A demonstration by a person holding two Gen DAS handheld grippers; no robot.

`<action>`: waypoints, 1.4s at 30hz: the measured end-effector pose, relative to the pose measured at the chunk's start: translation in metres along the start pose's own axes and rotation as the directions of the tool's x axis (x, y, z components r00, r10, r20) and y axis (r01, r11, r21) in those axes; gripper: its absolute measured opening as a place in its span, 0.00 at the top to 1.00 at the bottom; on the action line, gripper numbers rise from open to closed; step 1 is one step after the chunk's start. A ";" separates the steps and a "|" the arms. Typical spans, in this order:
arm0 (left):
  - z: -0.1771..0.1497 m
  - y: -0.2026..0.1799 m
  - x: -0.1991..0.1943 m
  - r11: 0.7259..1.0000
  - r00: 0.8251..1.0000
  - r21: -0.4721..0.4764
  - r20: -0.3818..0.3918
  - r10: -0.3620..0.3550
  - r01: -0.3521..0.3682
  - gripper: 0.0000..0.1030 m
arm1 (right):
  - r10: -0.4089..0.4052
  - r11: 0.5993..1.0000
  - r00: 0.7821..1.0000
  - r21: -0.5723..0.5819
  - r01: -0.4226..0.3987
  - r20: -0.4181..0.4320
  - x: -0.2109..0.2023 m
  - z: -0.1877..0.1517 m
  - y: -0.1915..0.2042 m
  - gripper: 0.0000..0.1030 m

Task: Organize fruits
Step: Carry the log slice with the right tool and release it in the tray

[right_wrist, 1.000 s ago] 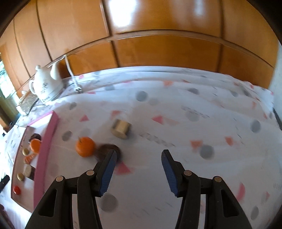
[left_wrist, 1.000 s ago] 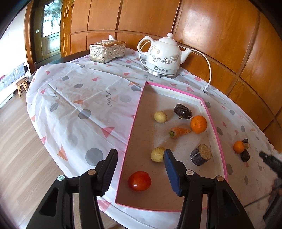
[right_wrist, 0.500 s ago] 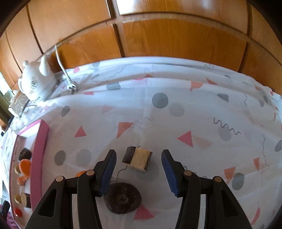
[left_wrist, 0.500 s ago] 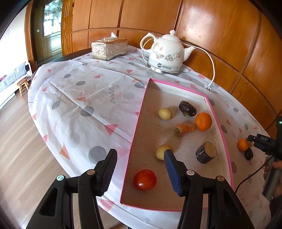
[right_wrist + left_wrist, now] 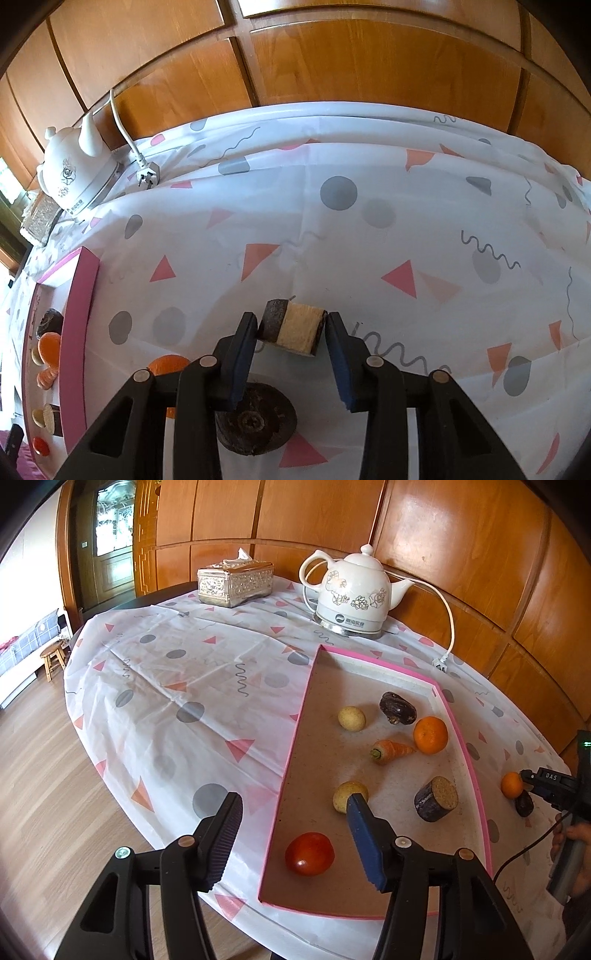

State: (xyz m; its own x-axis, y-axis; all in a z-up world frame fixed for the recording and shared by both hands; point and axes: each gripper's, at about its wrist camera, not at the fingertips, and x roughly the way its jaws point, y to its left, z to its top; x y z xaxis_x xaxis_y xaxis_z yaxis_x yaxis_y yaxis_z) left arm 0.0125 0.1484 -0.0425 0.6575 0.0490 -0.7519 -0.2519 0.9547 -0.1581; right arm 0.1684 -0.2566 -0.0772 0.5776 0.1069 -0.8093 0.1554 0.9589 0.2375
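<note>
A pink-rimmed tray (image 5: 476, 775) holds a tomato (image 5: 309, 853), two pale round fruits (image 5: 351, 718), a carrot (image 5: 389, 751), an orange (image 5: 430, 734), a dark fruit (image 5: 398, 708) and a dark cut piece (image 5: 436, 799). My left gripper (image 5: 293, 834) is open above the tray's near end. My right gripper (image 5: 290, 338) is open, its fingers on both sides of a dark-skinned cut piece with a tan face (image 5: 293, 326) on the tablecloth. A dark round fruit (image 5: 256, 424) and an orange (image 5: 168, 363) lie beside it under the fingers.
A white kettle (image 5: 351, 594) with its cord (image 5: 448, 627) and a silver tissue box (image 5: 234, 581) stand at the table's far side. Wooden wall panels close in behind the table. The tray also shows at the left of the right wrist view (image 5: 77, 314).
My right gripper has moved forward and down onto the cut piece, and its fingers have narrowed around it. The left gripper has drawn back slightly and stays open.
</note>
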 end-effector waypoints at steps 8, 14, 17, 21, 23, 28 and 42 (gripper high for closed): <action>0.000 0.001 -0.006 1.000 1.000 -0.007 0.010 -0.005 0.005 0.42 | 0.014 1.000 0.999 0.009 -0.015 0.036 -0.015 -0.001 -0.004 0.63; 0.000 0.001 -0.011 1.000 1.000 -0.013 0.018 -0.010 0.011 0.41 | 0.027 1.000 0.997 0.007 -0.028 0.074 -0.033 -0.001 -0.004 0.63; 0.000 0.002 -0.012 1.000 1.000 -0.018 0.020 -0.013 0.013 0.41 | 0.036 0.999 0.996 0.009 -0.037 0.085 -0.040 -0.003 -0.004 0.63; 0.000 0.003 -0.015 1.000 1.000 -0.025 0.025 -0.016 0.017 0.41 | 0.049 0.999 0.995 0.003 -0.050 0.090 -0.046 -0.007 -0.002 0.63; 0.000 0.004 -0.015 0.999 0.999 -0.029 0.027 -0.017 0.018 0.41 | 0.062 0.998 0.994 -0.001 -0.063 0.095 -0.051 -0.010 0.000 0.63; -0.001 0.006 -0.017 0.999 0.999 -0.039 0.030 -0.019 0.020 0.41 | 0.106 0.994 0.988 -0.016 -0.105 0.108 -0.062 -0.015 0.007 0.63; -0.001 0.013 -0.023 0.997 0.999 -0.069 0.045 -0.015 0.018 0.39 | 0.237 0.967 0.969 -0.116 -0.228 0.074 -0.082 -0.043 0.045 0.63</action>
State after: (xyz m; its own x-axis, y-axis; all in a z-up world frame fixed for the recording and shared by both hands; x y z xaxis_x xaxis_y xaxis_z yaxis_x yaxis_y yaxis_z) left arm -0.0065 0.1590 -0.0279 0.6922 0.0479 -0.7201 -0.2885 0.9330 -0.2152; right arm 0.0936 -0.2109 -0.0226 0.6558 0.3116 -0.6877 -0.0745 0.9331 0.3517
